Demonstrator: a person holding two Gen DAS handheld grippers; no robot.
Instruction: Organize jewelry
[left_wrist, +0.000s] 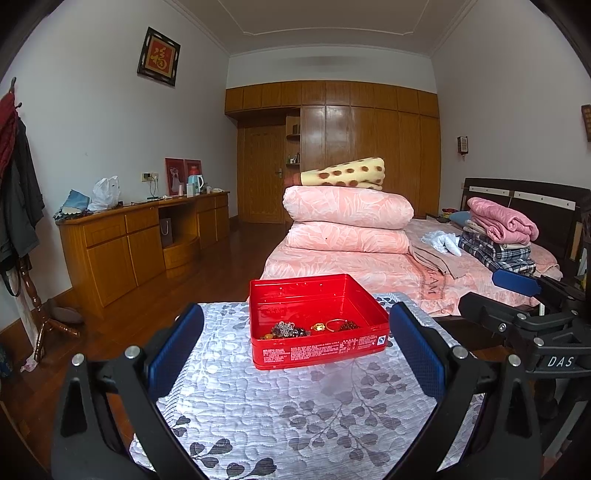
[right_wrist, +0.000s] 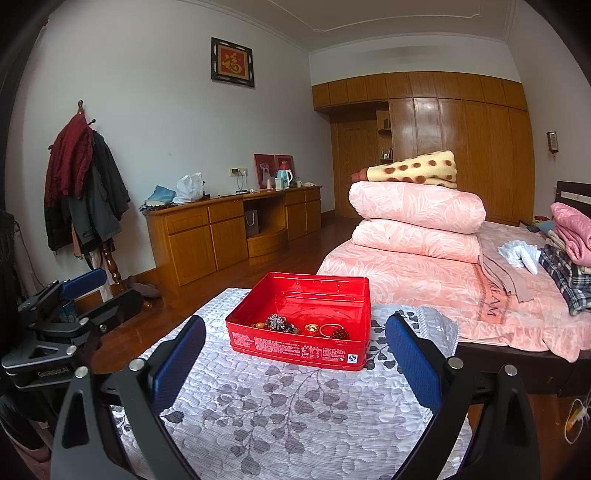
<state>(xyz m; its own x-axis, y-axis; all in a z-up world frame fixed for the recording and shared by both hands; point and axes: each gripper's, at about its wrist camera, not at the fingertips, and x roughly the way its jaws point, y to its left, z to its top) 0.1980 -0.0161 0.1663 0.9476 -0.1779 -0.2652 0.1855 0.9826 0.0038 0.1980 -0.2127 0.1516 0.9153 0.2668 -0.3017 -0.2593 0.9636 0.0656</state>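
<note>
Both tools, left tool (left_wrist: 295, 343) and right tool (right_wrist: 295, 350), gape empty; lower one straight ahead into the red tin (left_wrist: 314, 317); pinch a single ring (left_wrist: 318, 326).

Glossy red tin (left_wrist: 317, 350), quilted cloth (left_wrist: 295, 413).

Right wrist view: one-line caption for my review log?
Open right tool hovers short of a lidless red tin holding jewelry on a leaf-patterned cloth; left tool at far left.

Soft even daylight, glare on the glossy wardrobe doors (left_wrist: 343, 129), strong fisheye bending, dark vignette at corners, sharp focus.
</note>
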